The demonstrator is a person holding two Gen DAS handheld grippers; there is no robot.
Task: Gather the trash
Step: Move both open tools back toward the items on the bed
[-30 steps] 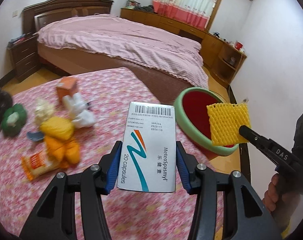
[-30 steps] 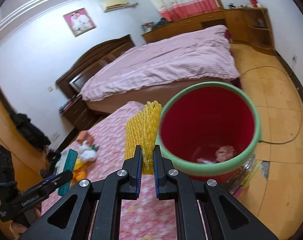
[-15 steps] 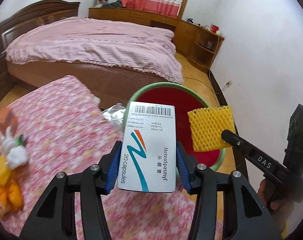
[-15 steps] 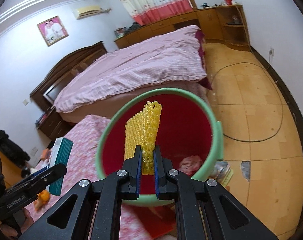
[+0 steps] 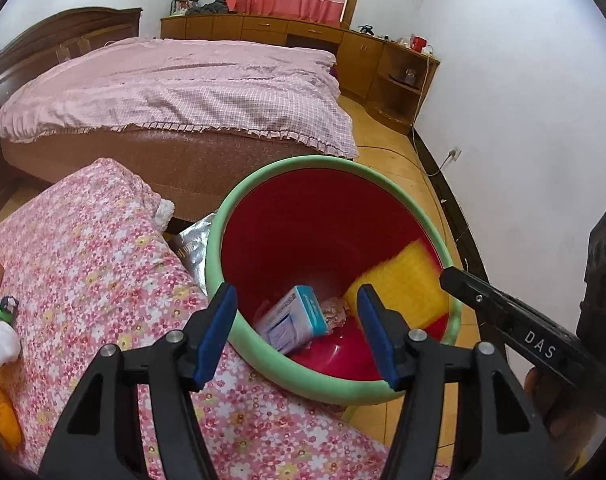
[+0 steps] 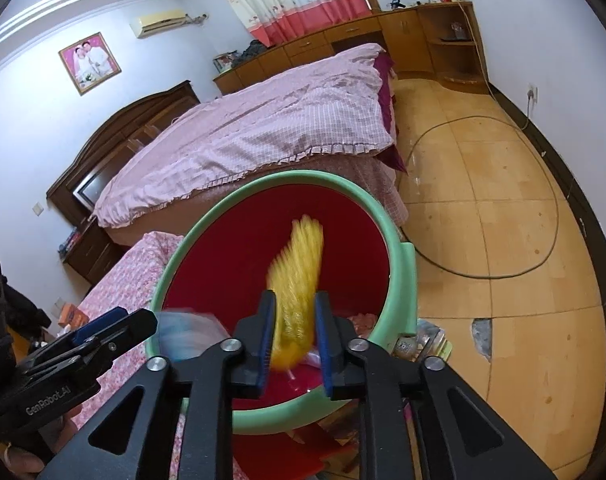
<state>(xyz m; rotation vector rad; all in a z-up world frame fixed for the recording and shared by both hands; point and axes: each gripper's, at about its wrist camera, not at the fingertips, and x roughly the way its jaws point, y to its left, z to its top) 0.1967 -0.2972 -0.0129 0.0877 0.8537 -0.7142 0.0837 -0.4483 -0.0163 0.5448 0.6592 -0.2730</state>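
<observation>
Yellow foam net (image 6: 297, 276) fell blurred between our right hand-held gripper's (image 6: 294, 334) parted fingers; our left hand-held gripper (image 5: 297, 332) stood open above the red bin (image 5: 335, 168).

Your way into the red bin (image 5: 403, 196) is its wide mouth, bounded all round by the green rim (image 5: 239, 336); both grippers already crowd that mouth, the left gripper (image 5: 297, 332) with jaws spread over the near edge and the right gripper (image 6: 294, 340) just beside it, jaws parted. Inside, the yellow foam net (image 5: 395, 284) takes up the right wall and the medicine box (image 5: 293, 318) leans near the bottom. The floral table (image 5: 103, 248) touches the bin's left side. The bed (image 5: 175, 92) stands behind. To the right you have bare wooden floor (image 6: 503, 240), crossed by a cable (image 6: 551, 184).
</observation>
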